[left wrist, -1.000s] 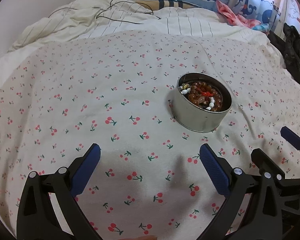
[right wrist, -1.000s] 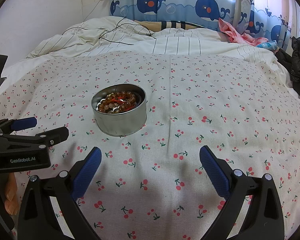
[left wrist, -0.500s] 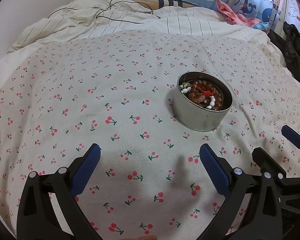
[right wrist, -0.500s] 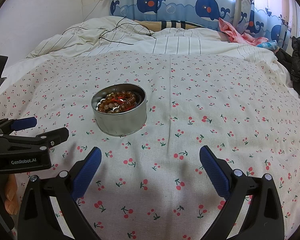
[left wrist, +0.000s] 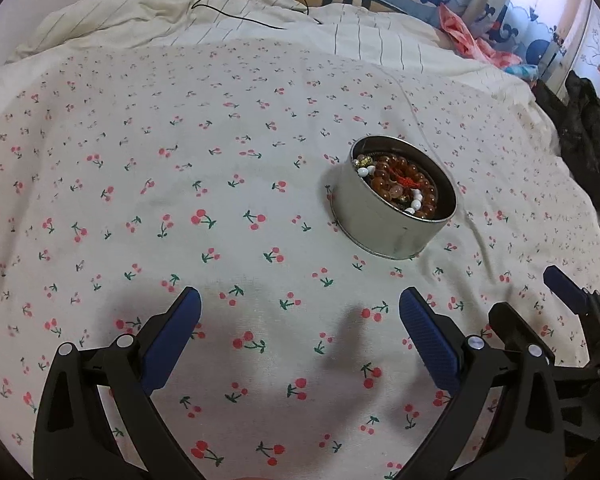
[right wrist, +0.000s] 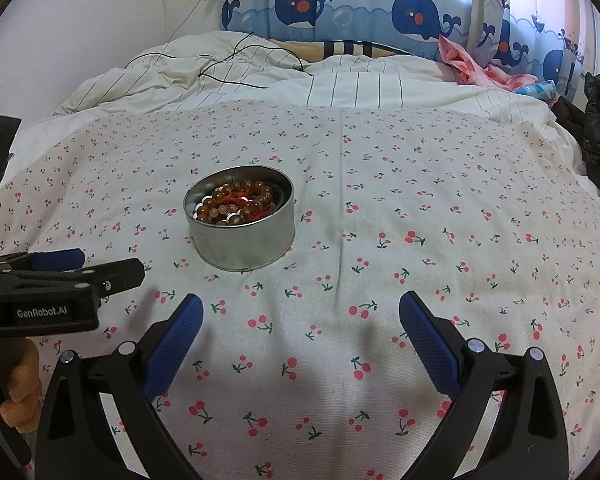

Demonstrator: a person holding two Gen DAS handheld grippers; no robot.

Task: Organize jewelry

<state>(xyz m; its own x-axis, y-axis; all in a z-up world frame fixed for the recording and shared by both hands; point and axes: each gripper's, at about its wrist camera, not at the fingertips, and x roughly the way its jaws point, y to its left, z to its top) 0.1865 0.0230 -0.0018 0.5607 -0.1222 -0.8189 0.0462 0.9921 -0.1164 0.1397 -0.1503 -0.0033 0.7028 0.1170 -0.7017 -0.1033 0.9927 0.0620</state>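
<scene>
Fingers apart — tin of seemingly amber beads

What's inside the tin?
The round metal tin holds amber-brown beaded bracelets with red cord and a few white beads. Anything beneath the beads, and the tin's floor, is hidden.

Cherry-print bed cover under a round bead-filled tin.

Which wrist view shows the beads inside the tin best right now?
The left wrist view: it looks down into the tin, showing the beads spread out. The right wrist view is flatter, so the tin's near wall hides some.
</scene>
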